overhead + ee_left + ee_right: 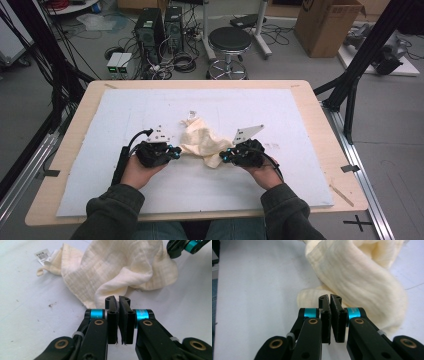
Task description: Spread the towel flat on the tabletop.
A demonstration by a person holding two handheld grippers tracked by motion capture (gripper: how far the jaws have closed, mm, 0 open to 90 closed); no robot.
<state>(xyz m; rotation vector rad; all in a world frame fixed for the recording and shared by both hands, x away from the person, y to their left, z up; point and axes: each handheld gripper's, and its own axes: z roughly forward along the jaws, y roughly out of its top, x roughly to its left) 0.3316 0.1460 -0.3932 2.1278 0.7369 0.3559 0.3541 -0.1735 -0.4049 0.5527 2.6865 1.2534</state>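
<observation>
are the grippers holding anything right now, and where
Both grip the crumpled cream cloth: left gripper pinches its near edge, right gripper a fold at its end.

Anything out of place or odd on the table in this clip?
Only the cream cloth: it lies bunched and twisted on the white mat, its tag sticking out. Small dark specks mark the mat near it.

Cloth (202, 141) bunched at table (310, 107) centre, the one obstacle on the white mat (125, 110); small tag (190, 115) at its 12 o'clock. Left gripper (176, 151) blocks the 9 o'clock side, right gripper (226, 157) the 4 o'clock side. Open mat from 10 to 2 o'clock and at 6 o'clock.
</observation>
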